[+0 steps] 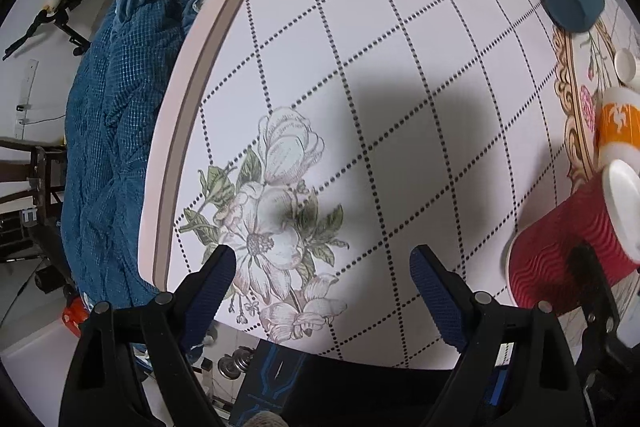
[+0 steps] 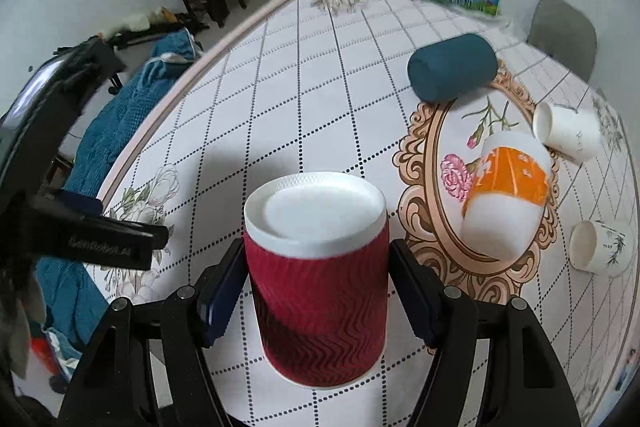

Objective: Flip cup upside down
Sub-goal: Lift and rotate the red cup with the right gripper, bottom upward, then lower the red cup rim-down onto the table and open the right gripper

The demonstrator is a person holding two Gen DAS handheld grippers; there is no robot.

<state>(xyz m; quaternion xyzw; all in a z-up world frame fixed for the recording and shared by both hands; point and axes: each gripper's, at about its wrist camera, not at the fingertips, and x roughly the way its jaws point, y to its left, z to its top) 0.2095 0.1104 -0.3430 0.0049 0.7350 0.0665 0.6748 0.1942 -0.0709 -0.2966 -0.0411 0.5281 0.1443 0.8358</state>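
Nearest to me, the red ribbed paper cup (image 2: 320,279) sits between my right gripper (image 2: 318,291) fingers, base up and rim on the tablecloth (image 2: 320,67), so I judge the flip done. The pads flank it, though I cannot tell if they press or have let go. My left gripper (image 1: 323,275) hangs spread and empty over the printed flower at the near left, clear of the work. Farther right lie an orange-and-white cup (image 2: 506,191) and two white cups (image 2: 568,135), all tipped on their sides, and beyond them a dark teal cup (image 2: 452,71).
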